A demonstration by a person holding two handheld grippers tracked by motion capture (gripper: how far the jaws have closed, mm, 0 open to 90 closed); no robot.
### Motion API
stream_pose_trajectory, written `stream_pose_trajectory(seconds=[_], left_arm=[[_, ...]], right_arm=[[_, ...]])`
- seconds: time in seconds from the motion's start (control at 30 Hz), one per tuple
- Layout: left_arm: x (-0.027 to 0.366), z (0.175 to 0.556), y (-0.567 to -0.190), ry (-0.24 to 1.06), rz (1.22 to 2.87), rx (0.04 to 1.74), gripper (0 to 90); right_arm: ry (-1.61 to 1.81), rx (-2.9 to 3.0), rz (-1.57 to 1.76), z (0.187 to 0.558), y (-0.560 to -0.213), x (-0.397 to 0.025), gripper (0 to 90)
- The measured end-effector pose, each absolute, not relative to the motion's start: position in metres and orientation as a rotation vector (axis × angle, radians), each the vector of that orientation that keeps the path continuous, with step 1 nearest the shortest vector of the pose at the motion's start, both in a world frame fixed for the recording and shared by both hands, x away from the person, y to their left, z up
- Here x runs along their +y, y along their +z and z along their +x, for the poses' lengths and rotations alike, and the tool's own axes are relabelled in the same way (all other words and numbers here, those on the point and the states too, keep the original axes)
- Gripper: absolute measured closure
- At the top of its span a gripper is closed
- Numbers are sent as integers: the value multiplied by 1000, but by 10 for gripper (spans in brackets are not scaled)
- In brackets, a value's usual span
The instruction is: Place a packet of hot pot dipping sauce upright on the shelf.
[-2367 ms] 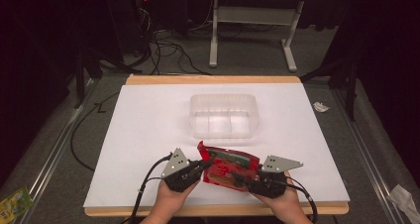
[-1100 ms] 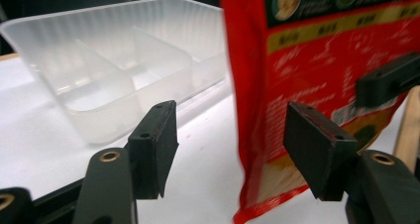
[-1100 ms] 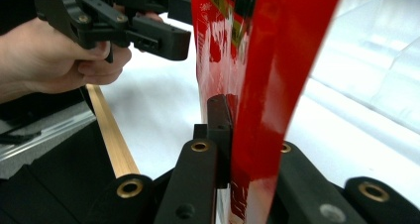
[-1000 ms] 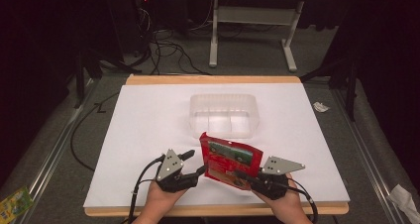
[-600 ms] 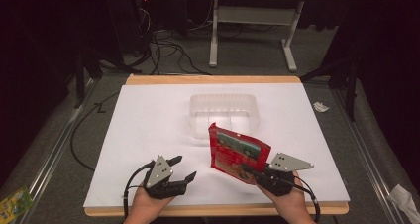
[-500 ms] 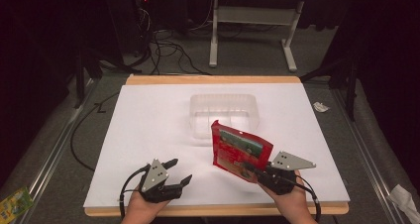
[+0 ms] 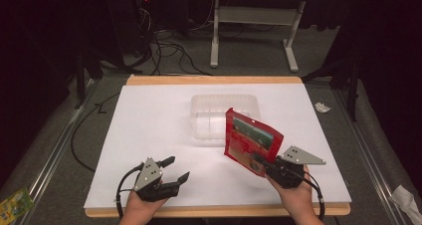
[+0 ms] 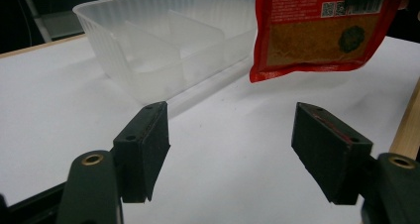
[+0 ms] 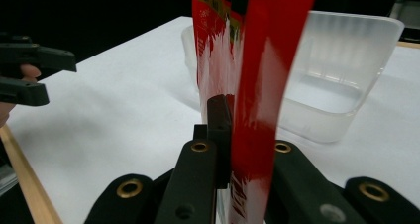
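Red packet (image 7: 251, 141) is hanging upright off the table (image 7: 149, 115), pinched at its lower edge by the right gripper (image 7: 263, 163), whose jaws are clamping it tight in the right gripper view (image 9: 257, 100). A couple of seconds ago it was lying nearly flat at the near edge of the table with both grippers on it, one at each end; now the left gripper (image 7: 174, 169) is no longer touching it and is sitting well apart at the near left, jaws spread wide with nothing between them, as the left gripper view (image 8: 228, 144) is showing. The packet is now standing taller and closer to the clear plastic tray (image 7: 219, 105), its top corner overlapping the tray's near right wall in the high view. From the left gripper view the packet (image 8: 317, 35) is hanging free above the white surface, just beside the tray (image 8: 124, 50), whose divided sections are looking empty. This hand-over to one gripper is suggesting the packet is being carried toward the tray, so the remaining work is probably lifting it over the near wall and lowering it into a section. With only one low corner gripped, the packet may be swinging or sagging as it is travelling
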State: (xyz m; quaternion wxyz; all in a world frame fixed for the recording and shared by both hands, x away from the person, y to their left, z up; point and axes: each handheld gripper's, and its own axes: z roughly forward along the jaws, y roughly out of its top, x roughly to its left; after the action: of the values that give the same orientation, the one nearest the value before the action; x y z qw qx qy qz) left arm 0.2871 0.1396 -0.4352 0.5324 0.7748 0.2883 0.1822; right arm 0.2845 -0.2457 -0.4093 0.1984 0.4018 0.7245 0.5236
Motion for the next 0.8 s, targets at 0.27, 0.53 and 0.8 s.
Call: stream_pose_trajectory(seconds=[0.27,0.53,0.8], left_arm=[[142,289,-436,419,1845,670,309],[141,285,-433,422,1843,655,309],[136,288,-438,411,1858,654,309]], right_arm=[[1451,1963,1179,293,-401,-239,885],[1429,1914,1211,304,-392,-233,885],[1457,1868,1245,319,-384,-231,885]])
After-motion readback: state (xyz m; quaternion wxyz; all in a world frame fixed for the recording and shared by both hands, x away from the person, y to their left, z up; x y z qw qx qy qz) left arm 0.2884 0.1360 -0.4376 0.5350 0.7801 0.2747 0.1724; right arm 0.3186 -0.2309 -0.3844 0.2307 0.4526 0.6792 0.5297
